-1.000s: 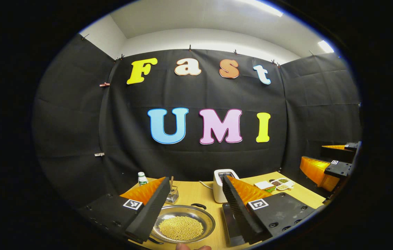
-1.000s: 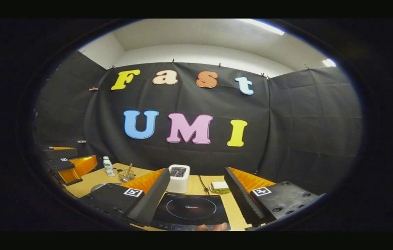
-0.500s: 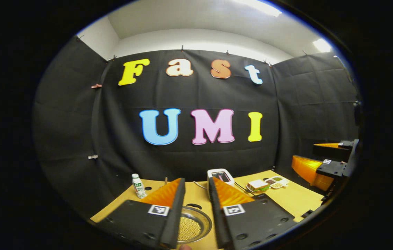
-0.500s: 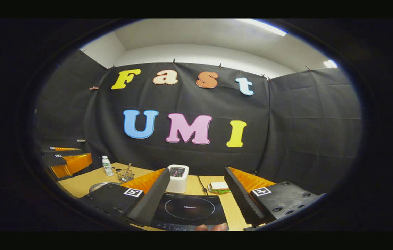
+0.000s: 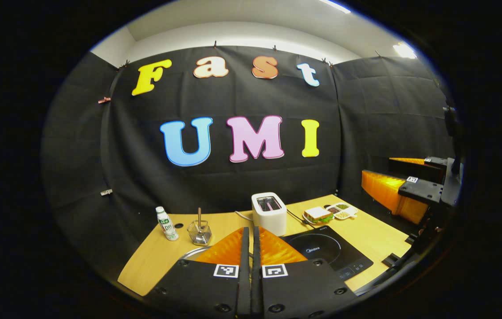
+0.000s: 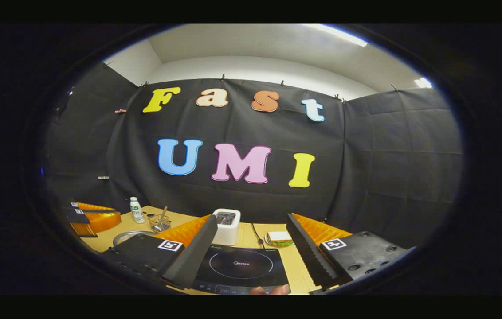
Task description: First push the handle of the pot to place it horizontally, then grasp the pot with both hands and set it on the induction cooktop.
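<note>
The steel pot (image 5: 190,252) shows as a sliver of rim, mostly hidden behind my left gripper (image 5: 248,230), whose fingers are pressed together with nothing between them. In the right gripper view the pot's rim (image 6: 129,234) peeks out left of my own fingers, and the left gripper (image 6: 111,212) hangs shut beyond it. The black induction cooktop (image 5: 327,250) lies right of the pot. My right gripper (image 6: 251,217) stands open above the cooktop (image 6: 240,267), holding nothing. From the left gripper view, the right gripper (image 5: 377,167) is off at the far right, open.
On the wooden table (image 5: 153,261) a white toaster (image 5: 268,212) stands at the back. Also at the back are a small bottle (image 5: 165,223), a wire basket (image 5: 199,233), a sandwich plate (image 5: 317,215) and a divided dish (image 5: 342,212). A person's fingertip (image 6: 271,290) shows at the bottom.
My left gripper has gone from wide open to shut and has lifted back, so its fingers now cover the pot. The right gripper has barely moved.
</note>
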Motion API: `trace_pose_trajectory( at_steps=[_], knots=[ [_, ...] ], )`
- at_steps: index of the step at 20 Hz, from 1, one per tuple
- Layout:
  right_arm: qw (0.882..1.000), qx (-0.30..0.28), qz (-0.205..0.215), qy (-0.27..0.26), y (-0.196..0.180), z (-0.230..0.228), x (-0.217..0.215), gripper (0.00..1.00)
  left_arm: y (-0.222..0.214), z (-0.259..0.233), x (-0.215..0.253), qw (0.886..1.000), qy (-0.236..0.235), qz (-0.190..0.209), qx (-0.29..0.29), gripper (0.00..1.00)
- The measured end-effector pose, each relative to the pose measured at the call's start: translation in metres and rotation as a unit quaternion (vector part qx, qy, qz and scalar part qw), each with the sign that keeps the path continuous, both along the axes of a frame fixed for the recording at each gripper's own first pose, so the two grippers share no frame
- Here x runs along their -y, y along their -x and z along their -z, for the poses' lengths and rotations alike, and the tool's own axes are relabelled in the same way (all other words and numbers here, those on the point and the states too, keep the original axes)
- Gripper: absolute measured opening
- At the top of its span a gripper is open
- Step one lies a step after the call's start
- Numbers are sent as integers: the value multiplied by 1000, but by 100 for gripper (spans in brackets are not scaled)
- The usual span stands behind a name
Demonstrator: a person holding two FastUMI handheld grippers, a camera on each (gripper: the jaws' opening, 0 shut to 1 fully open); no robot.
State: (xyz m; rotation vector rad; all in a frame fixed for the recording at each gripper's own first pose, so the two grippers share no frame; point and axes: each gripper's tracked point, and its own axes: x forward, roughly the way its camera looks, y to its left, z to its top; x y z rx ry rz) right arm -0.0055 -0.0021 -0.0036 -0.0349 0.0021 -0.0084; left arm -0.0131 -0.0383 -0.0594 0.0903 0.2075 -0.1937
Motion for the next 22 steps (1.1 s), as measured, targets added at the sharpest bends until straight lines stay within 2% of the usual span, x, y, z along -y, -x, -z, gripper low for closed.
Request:
trace_pose_trajectory(
  at_steps=[4, 7, 10, 12, 14, 16, 22],
  knots=[
    [1000, -7, -1, 1, 2, 7, -2, 98, 6, 57, -6, 996, -23, 2, -90, 5],
    [1000, -11, -1, 4, 4, 9, -3, 98, 20, 99, -5, 985, -22, 27, -168, 5],
    [1000, -16, 0, 3, 3, 13, -3, 98, 32, 136, -14, 971, -21, 33, -235, 5],
    [1000, -18, 1, 2, 3, 15, -3, 98, 44, 162, -15, 956, -22, 54, -287, 5],
    [1000, -21, 1, 3, 4, 17, -2, 98, 60, 190, -18, 933, -20, 82, -349, 6],
    [1000, -22, 1, 4, 4, 19, -3, 99, 73, 210, -36, 914, -22, 91, -395, 5],
    [1000, -28, 5, 6, 3, 24, 2, 98, 69, 256, -91, 882, -18, 78, -465, 5]
  ],
)
